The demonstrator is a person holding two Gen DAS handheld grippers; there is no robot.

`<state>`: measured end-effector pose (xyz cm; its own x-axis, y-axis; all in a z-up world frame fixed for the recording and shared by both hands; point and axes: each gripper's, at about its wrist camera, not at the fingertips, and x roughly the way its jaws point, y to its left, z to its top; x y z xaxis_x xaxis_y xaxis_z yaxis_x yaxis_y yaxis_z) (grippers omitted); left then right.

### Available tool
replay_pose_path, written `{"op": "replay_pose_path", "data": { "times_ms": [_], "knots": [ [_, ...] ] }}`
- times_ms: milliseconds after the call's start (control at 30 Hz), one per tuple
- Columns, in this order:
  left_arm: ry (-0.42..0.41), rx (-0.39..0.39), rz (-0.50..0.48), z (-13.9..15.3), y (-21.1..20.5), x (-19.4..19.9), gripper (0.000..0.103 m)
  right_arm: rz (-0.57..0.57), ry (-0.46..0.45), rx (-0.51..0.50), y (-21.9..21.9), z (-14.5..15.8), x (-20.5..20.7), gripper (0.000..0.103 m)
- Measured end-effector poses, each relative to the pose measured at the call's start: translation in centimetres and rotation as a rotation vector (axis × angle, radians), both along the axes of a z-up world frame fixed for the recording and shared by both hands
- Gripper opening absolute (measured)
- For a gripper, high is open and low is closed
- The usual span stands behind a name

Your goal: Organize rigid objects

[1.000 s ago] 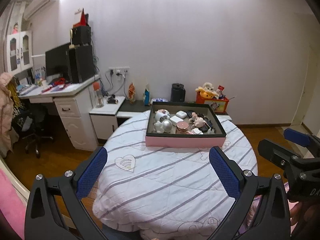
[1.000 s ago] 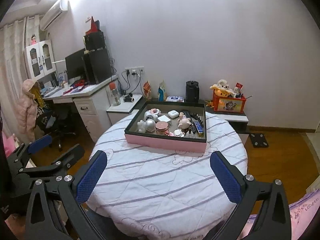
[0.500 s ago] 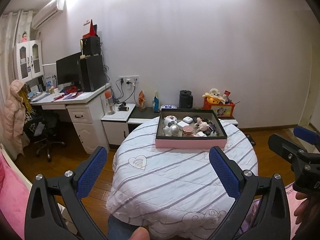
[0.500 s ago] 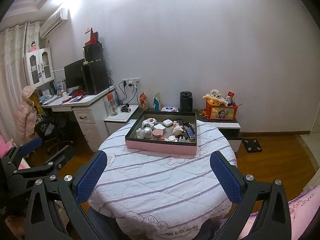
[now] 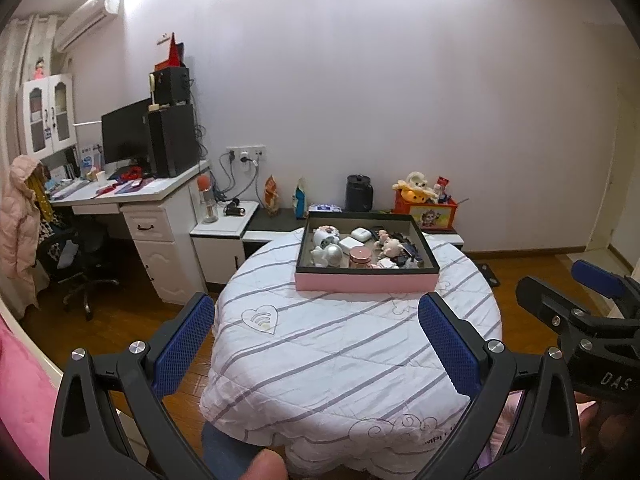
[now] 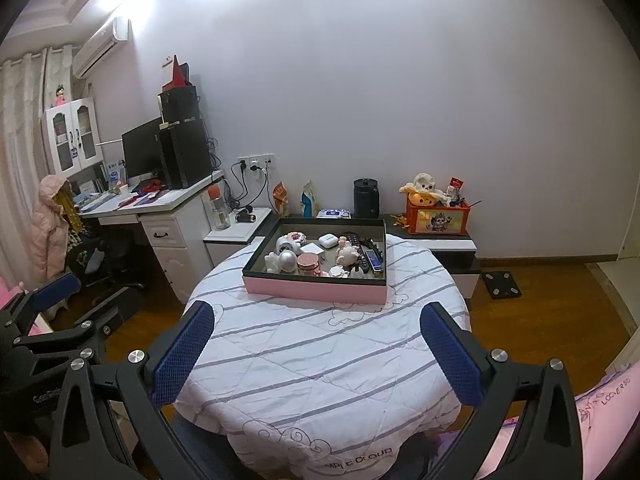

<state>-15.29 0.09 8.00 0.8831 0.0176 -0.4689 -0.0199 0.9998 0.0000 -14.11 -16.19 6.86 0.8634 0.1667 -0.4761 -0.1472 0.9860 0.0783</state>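
The left tongs [image 5: 316, 344] are spread wide and hold nothing, their blue pads [image 5: 184, 344] hanging in the air short of the near edge of the round surface [image 5: 340, 360]. The right tongs [image 6: 318, 346] are spread just as wide and equally empty, also short of that edge; in the left wrist view they show only in part at the right border, cut off by the frame. A fingertip [image 5: 262, 464] pokes in at the bottom of the left wrist view, the rest of the hand hidden. The surface is covered by a white striped cloth [image 6: 320, 360], bare on its near half. At the far side sits a shallow tray [image 6: 312, 290] with a pink outer wall and dark inside, well apart from both tongs. In it lie the small hard things: a silver ball [image 6: 288, 258], a pink round tin [image 6: 308, 263], a white case [image 6: 327, 240], a pink pig figure [image 6: 346, 255] and a blue flat bar [image 6: 374, 260]; others are too small and crowded to name. Behind stand a white desk [image 6: 168, 200] and a black kettle [image 6: 366, 198].
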Motion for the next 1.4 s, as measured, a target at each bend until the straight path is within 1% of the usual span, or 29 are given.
{"op": "replay_pose_path", "data": {
  "times_ms": [133, 267, 867, 1167, 1300, 1400],
  "knots": [
    [0.007, 0.010, -0.009, -0.1, -0.2, 0.0, 0.103, 0.000, 0.005, 0.004, 0.1, -0.2, 0.1, 0.103],
    [0.017, -0.002, -0.005, -0.2, -0.1, 0.2, 0.103, 0.001, 0.011, 0.007, 0.0, -0.4, 0.2, 0.103],
    [0.026, 0.001, -0.002, -0.9, 0.3, 1.2, 0.103, -0.009, 0.021, 0.011, -0.3, -0.6, 0.4, 0.103],
    [0.056, -0.017, -0.013, -1.0, 1.0, 2.1, 0.103, -0.004, 0.022, 0.012, 0.1, -0.4, 0.7, 0.103],
    [0.053, -0.018, -0.005, -1.2, 1.1, 2.2, 0.103, -0.002, 0.021, 0.006, 0.2, -0.6, 0.6, 0.103],
    [0.045, -0.005, 0.001, -1.2, 1.0, 2.0, 0.103, -0.003, 0.022, 0.006, 0.2, -0.6, 0.6, 0.103]
  ]
}}
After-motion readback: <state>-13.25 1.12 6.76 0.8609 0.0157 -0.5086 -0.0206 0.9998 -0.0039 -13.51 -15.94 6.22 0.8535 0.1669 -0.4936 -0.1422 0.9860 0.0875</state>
